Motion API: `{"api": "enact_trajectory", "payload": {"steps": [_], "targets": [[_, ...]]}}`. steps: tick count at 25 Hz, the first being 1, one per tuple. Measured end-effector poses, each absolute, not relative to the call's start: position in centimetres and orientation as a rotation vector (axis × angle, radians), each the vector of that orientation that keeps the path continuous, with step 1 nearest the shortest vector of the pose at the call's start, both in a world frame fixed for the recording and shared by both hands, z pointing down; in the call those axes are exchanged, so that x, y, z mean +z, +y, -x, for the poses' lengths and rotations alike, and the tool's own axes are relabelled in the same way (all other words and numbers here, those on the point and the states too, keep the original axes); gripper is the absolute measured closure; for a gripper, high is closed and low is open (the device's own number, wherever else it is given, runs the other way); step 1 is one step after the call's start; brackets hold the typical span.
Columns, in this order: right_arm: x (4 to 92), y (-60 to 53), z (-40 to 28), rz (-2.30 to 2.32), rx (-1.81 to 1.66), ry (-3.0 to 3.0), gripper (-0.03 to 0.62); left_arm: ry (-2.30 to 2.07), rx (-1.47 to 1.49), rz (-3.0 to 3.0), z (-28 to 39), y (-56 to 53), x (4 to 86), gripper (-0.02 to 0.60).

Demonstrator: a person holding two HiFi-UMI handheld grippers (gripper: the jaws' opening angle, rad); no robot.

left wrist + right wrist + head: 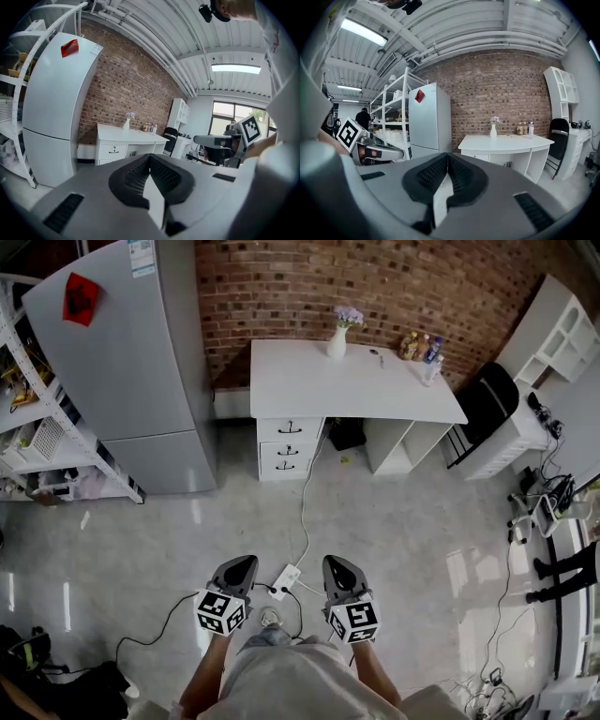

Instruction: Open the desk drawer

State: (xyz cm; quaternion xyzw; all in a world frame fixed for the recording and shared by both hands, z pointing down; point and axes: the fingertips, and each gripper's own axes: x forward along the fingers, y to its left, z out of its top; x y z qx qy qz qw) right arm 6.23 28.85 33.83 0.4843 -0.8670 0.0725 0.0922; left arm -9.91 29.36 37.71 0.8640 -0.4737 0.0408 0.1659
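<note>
Where the person stands on the glossy grey floor [422, 521], the white rectangular bench [349, 382] lies well apart, set against the red brick wall [375, 287]. Its white drawers with dark handles [289, 428] are stacked under the bench's left end, all shut flush. The left gripper [246, 562] and right gripper [333, 562] are held side by side, each with its jaws pressed together on nothing. A tall grey fridge [141, 362] stands left of the bench, and a white power strip [286, 577] lies on the floor between the grippers.
</note>
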Motion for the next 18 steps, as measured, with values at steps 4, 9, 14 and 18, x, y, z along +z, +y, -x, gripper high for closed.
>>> {"api": "enact_trajectory", "payload": {"steps": [4, 9, 14, 18], "targets": [[34.4, 27.7, -6.5, -1.481, 0.224, -2.530, 0.577, -1.316, 0.109, -2.464, 10.4, 27.8, 38.1, 0.569], [35.2, 27.6, -7.4, -1.531, 0.242, -2.482, 0.577, -1.274, 0.094, -2.480, 10.0, 26.8, 38.6, 0.569], [35.0, 26.9, -7.5, -1.563, 0.234, -2.463, 0.577, -1.276, 0.103, -2.480, 10.4, 25.8, 38.5, 0.569], [35.0, 25.9, -7.9, -1.583, 0.236, -2.459, 0.577, -1.274, 0.110, -2.477, 10.6, 24.6, 38.7, 0.569]]}}
